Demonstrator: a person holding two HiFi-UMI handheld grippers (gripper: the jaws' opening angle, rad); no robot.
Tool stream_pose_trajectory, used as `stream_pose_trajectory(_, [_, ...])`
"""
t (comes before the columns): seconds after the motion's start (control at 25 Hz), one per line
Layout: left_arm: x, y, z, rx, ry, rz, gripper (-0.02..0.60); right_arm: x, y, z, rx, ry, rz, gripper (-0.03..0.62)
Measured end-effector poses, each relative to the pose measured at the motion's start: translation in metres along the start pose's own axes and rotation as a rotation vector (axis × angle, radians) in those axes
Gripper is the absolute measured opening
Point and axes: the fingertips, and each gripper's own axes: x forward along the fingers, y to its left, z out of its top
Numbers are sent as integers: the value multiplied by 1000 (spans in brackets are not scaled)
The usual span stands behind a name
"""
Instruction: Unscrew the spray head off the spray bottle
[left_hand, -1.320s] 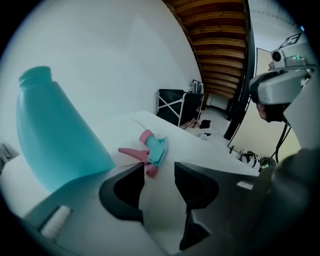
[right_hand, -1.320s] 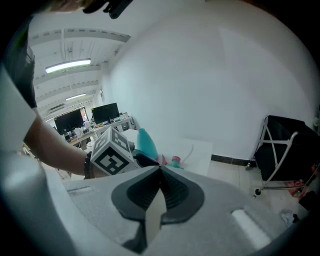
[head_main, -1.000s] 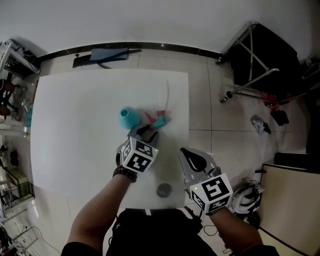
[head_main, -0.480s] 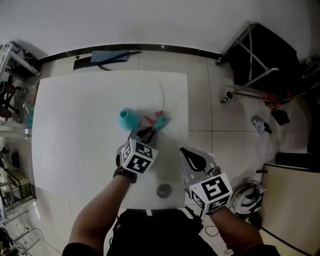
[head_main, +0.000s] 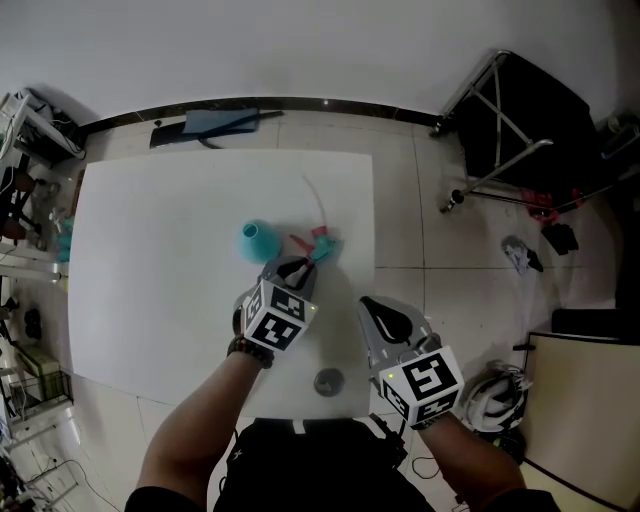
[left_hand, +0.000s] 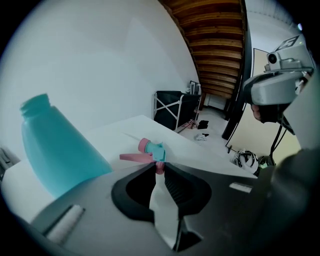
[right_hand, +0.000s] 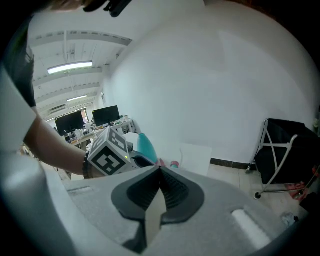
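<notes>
The teal spray bottle (head_main: 255, 240) stands on the white table (head_main: 150, 260) with its threaded neck bare; it shows large at the left of the left gripper view (left_hand: 55, 150). The teal and pink spray head (head_main: 318, 243) lies just right of it, apart from the bottle, its thin tube (head_main: 312, 200) pointing away. My left gripper (head_main: 292, 266) has just been closing, and its jaws pinch the spray head's pink part (left_hand: 158, 167) at their tips. My right gripper (head_main: 385, 315) is shut and empty over the table's front right edge, jaws together (right_hand: 160, 170).
A small grey round object (head_main: 328, 381) lies near the table's front edge. A black folding rack (head_main: 520, 110) stands on the tiled floor to the right, with a helmet (head_main: 495, 395) nearer me. A blue item (head_main: 215, 120) lies by the far wall. Shelves (head_main: 25, 200) stand at the left.
The spray head's tube has swung leftward and the head has shifted slightly by the left gripper's tips. The bottle and the right gripper have stayed put.
</notes>
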Motion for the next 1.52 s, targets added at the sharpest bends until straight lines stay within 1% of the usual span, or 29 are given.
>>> stream_pose_trajectory(0.52, [-23,-14,22,29,-50,-34,71,-11,-3,7,-44,-30,-19,-9])
stream_pose_trajectory(0.76, [-39,-21,38,24,-77,-55,71,-17,-4,13,-72,-40,-20,-9])
stream_pose_trajectory(0.96, [-56,-27,53,18,-97,-68,71,-21,-5,18,-119,-49,-17,15])
stream_pose_trajectory(1.24, [-83,-31,65,-31,-122,-99,71,-24,-3,26,-238,-46,-22,79])
stream_pose_trajectory(1.4, [-97,-31,67,-62,-139,-131,71,-23,11,32,-355,-31,-16,124])
stream_pose_trajectory(1.52, [-109,-32,67,-86,-153,-164,71,-22,22,32,-460,-8,-31,152])
